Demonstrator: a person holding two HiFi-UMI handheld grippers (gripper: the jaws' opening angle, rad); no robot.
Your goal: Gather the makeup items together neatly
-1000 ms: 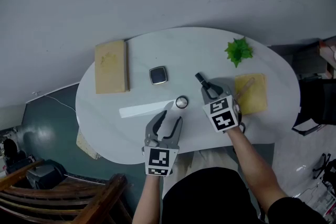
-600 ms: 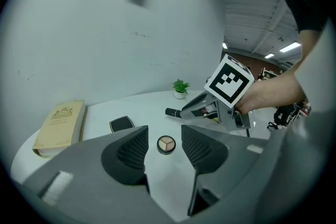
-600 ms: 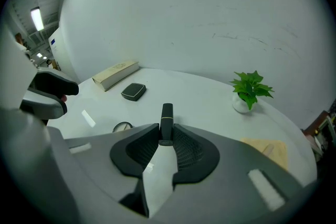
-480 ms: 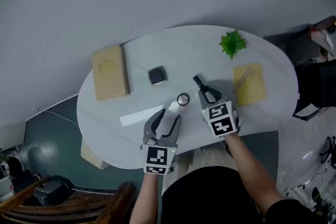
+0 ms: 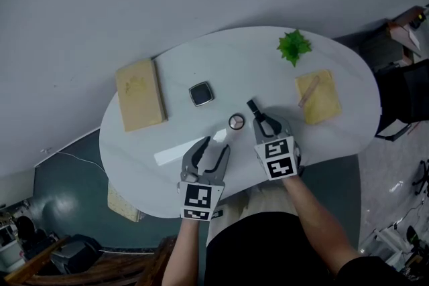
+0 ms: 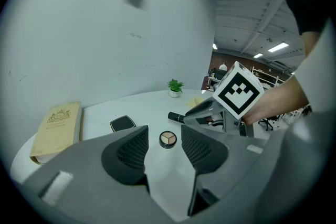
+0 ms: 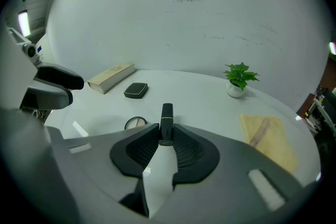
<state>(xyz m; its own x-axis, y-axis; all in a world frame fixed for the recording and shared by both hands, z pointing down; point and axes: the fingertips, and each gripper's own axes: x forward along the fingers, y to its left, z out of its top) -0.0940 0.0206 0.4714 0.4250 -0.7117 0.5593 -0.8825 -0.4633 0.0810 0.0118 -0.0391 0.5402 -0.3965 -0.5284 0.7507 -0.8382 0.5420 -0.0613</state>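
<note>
A round eyeshadow pot (image 5: 236,121) lies mid-table, and a black square compact (image 5: 201,94) lies beyond it to the left. My right gripper (image 5: 264,121) is shut on a black tube with a gold band (image 7: 166,122), which points away over the table just right of the pot (image 7: 136,123). My left gripper (image 5: 214,148) is open and empty, low over the table a little short of the pot. The pot (image 6: 168,139) shows in the gap between its jaws. The compact (image 6: 122,124) lies further back on the left.
A tan book (image 5: 141,94) lies at the left of the white oval table (image 5: 335,137). A small green plant (image 5: 293,47) stands at the far right. A yellow cloth with a stick on it (image 5: 319,97) lies to the right. A pale white strip (image 5: 177,152) lies near the left gripper.
The head view has shifted a little. Both grippers stay about where they were beside the round pot, and the right one is still shut on the tube.
</note>
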